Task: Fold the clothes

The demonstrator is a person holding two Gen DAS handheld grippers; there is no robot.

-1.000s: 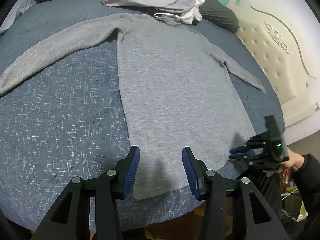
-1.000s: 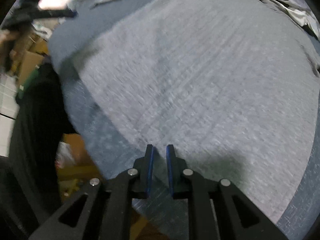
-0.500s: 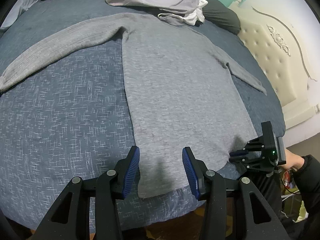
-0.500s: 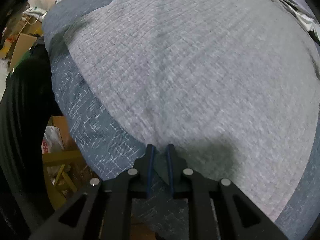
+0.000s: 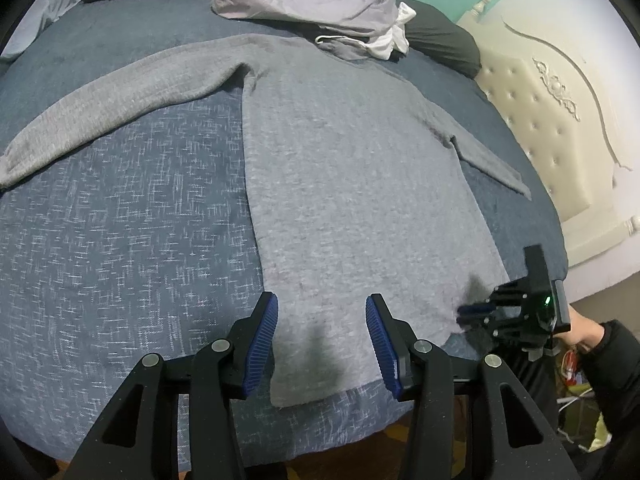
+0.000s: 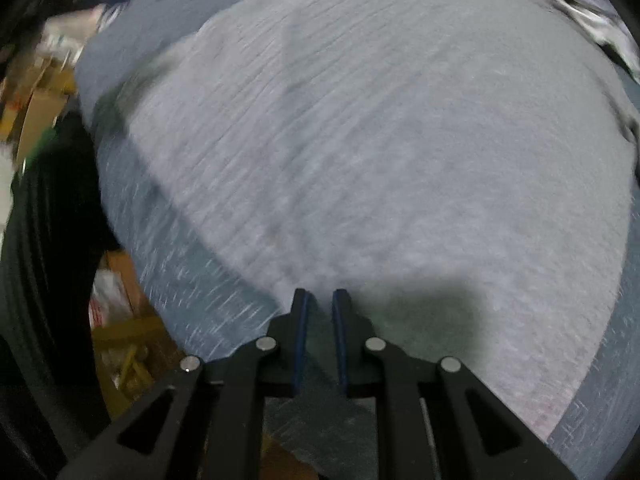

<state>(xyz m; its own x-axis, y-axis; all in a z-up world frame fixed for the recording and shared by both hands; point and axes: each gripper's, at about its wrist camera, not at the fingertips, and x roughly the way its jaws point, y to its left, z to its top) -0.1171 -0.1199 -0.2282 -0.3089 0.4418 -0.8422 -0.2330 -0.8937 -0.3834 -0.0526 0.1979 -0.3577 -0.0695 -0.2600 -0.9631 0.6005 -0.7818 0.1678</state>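
Observation:
A grey knit sweater (image 5: 352, 184) lies flat on the blue bedspread (image 5: 120, 260), sleeves spread and hem toward me. My left gripper (image 5: 320, 304) hovers open over the hem near its left corner, with nothing between its blue pads (image 5: 264, 340). My right gripper (image 5: 466, 312) sits at the hem's right corner, held by a hand in a dark sleeve. In the right wrist view the right gripper (image 6: 319, 294) points steeply down at the sweater (image 6: 380, 140), its jaws nearly together with grey cloth in the narrow gap.
A pile of pale clothes (image 5: 312, 0) and a dark pillow (image 5: 440, 40) lie at the far side of the bed. A cream tufted headboard (image 5: 560, 128) stands to the right. Past the bed's near edge are boxes and clutter (image 6: 120, 320) on the floor.
Both grippers stay where they were at the sweater's hem. The right wrist view has shifted a little and is blurred. The jaws of both look the same as before.

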